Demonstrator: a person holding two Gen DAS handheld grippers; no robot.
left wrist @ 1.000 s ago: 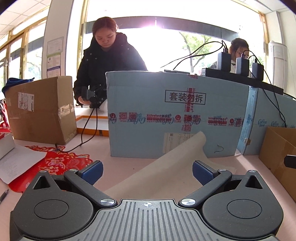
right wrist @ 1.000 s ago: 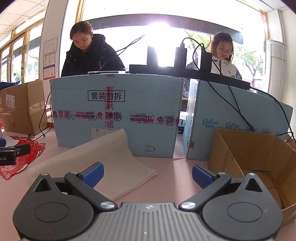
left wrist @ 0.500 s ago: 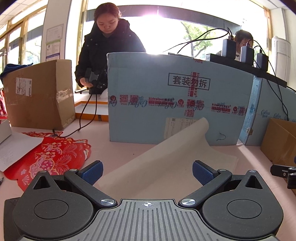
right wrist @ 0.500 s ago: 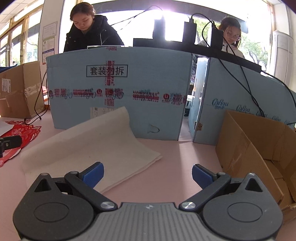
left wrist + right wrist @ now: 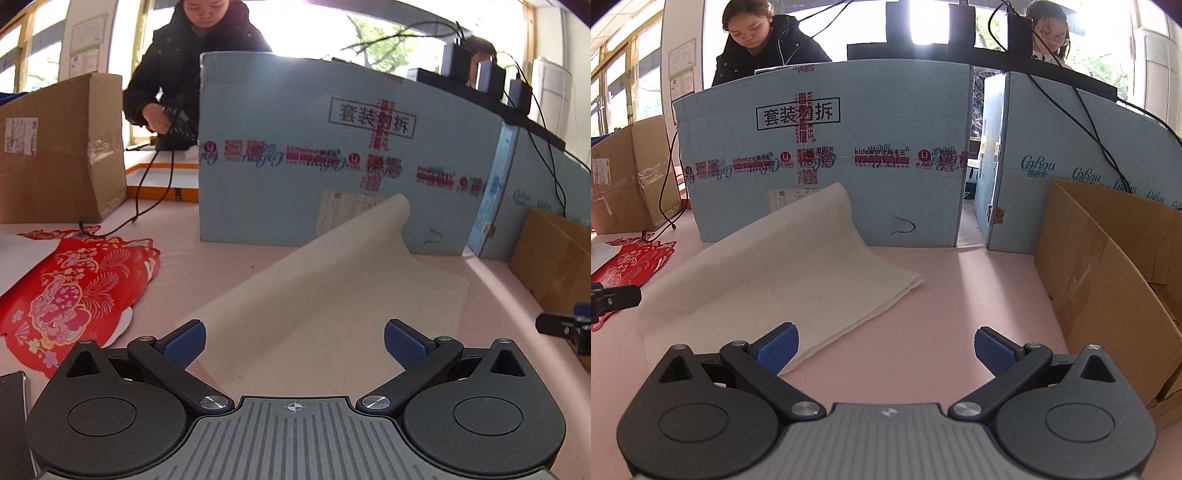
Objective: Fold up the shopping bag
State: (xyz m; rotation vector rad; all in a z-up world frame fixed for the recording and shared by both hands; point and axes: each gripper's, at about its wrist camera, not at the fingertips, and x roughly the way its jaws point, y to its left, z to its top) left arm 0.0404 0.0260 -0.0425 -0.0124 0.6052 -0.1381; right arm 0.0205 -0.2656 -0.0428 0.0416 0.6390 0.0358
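Observation:
A cream cloth shopping bag (image 5: 325, 295) lies flat on the pink table, its far corner curled up against the light blue carton (image 5: 332, 155). My left gripper (image 5: 293, 343) hovers open over the bag's near edge, nothing between its blue pads. In the right wrist view the same bag (image 5: 783, 266) spreads to the left of centre. My right gripper (image 5: 884, 349) is open above bare table, its left pad (image 5: 775, 347) just over the bag's near right edge. Each gripper's tip shows at the other view's side edge.
A red paper cutting (image 5: 66, 288) and a brown box (image 5: 59, 155) sit at the left. An open brown carton (image 5: 1108, 280) stands at the right. A second blue carton (image 5: 1071, 162) and cables close the back. Two people stand behind the cartons.
Both grippers have tilted down and moved forward toward the table, so the bag fills more of each view. Both stay open.

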